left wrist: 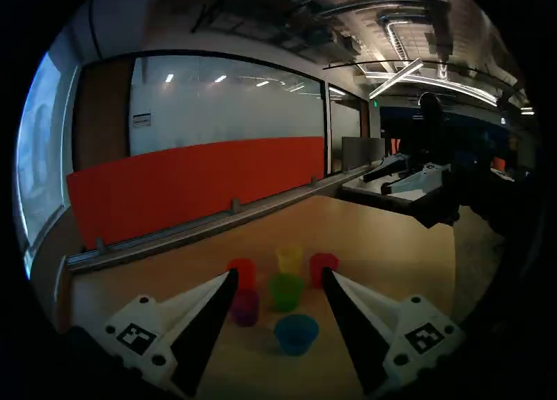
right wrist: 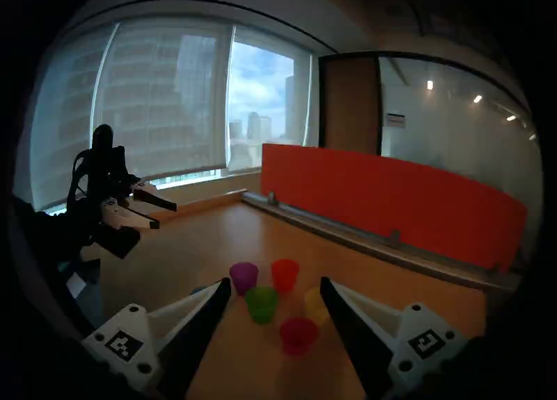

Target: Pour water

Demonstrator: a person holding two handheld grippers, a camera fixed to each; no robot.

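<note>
Several small coloured cups stand close together on the wooden table [left wrist: 390,247]. In the left gripper view I see red [left wrist: 242,270], yellow [left wrist: 289,258], pink [left wrist: 323,266], green [left wrist: 286,291], purple [left wrist: 245,307] and blue [left wrist: 296,334] cups. My left gripper [left wrist: 278,273] hovers open above and short of them, holding nothing. In the right gripper view the purple [right wrist: 244,277], red [right wrist: 285,274], green [right wrist: 262,304], yellow [right wrist: 315,306] and pink [right wrist: 298,334] cups lie ahead of my right gripper [right wrist: 273,283], which is open and empty. Whether any cup holds water cannot be told.
An orange divider panel [left wrist: 195,184] on a metal rail [left wrist: 209,226] runs along the table's far edge. The right gripper [left wrist: 376,185] hangs farther off above the table; the left gripper [right wrist: 166,215] and a dark sleeve [right wrist: 49,240] are at left. Windows [right wrist: 160,107] stand behind.
</note>
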